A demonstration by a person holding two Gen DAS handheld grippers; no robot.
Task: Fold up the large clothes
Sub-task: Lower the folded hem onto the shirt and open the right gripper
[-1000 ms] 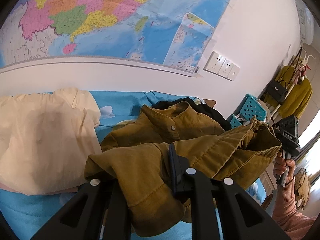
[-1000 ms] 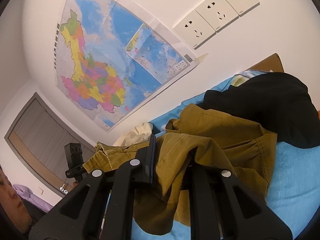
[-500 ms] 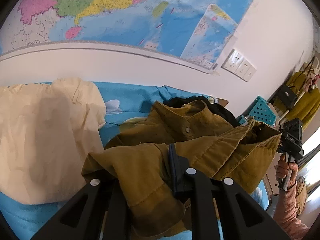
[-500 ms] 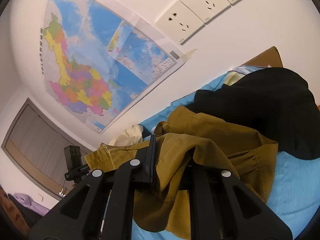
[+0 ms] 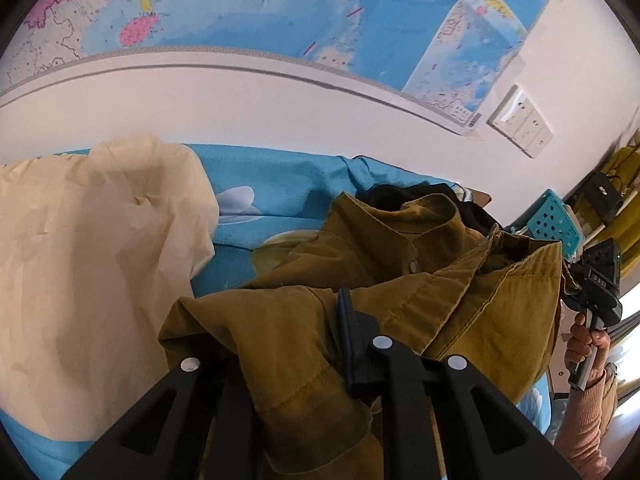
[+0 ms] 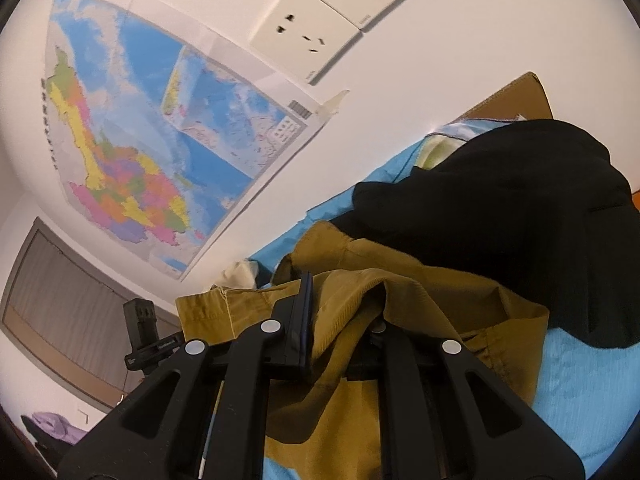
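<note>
No text can be read with certainty. The wall map carries print and a barcode, both too small to read; markings on the black camera mount are likewise illegible.

White wall with large multicoloured paper map, row of white plastic socket plates beside its corner. Bed in blue floral sheet. Grey curtained window. Teal perforated plastic basket at right.
</note>
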